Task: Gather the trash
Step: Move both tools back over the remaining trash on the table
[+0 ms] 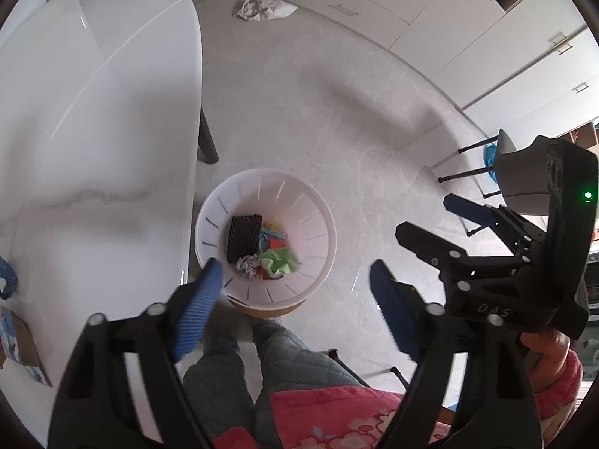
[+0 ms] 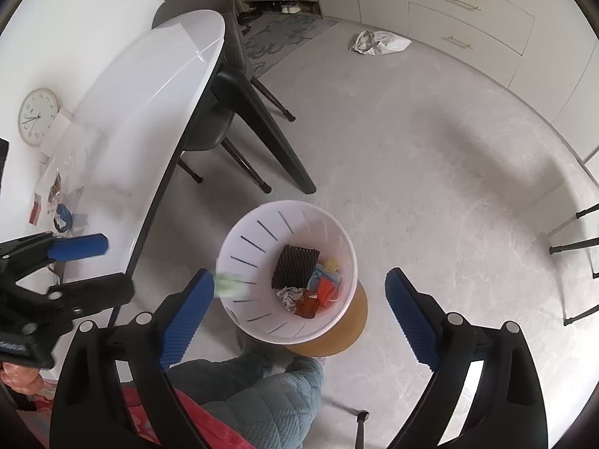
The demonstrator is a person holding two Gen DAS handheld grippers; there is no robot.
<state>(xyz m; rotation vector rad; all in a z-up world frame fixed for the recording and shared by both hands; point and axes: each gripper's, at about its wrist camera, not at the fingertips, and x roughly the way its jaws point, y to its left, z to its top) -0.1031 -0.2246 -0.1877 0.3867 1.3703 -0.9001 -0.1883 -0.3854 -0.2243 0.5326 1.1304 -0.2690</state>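
Observation:
A white slotted waste basket (image 1: 314, 220) stands on the floor beside the white table; it also shows in the right wrist view (image 2: 239, 232). Inside lie a dark ridged piece (image 1: 243, 234), crumpled paper (image 1: 249, 263) and coloured scraps. A green scrap (image 1: 280, 260) is blurred over the basket; in the right wrist view it (image 2: 229, 285) is at the basket's near rim, in the air. My left gripper (image 1: 295, 307) is open and empty above the basket. My right gripper (image 2: 299, 310) is open and empty above the basket too; it also shows in the left wrist view (image 1: 430, 220).
The white table (image 1: 93, 131) is left of the basket, with small wrappers (image 2: 56, 202) and a clock (image 2: 37, 116) on it. A crumpled white bag (image 1: 264, 8) lies on the floor by the cabinets. Chairs (image 2: 232, 112) stand by the table. The person's legs (image 1: 239, 359) are below.

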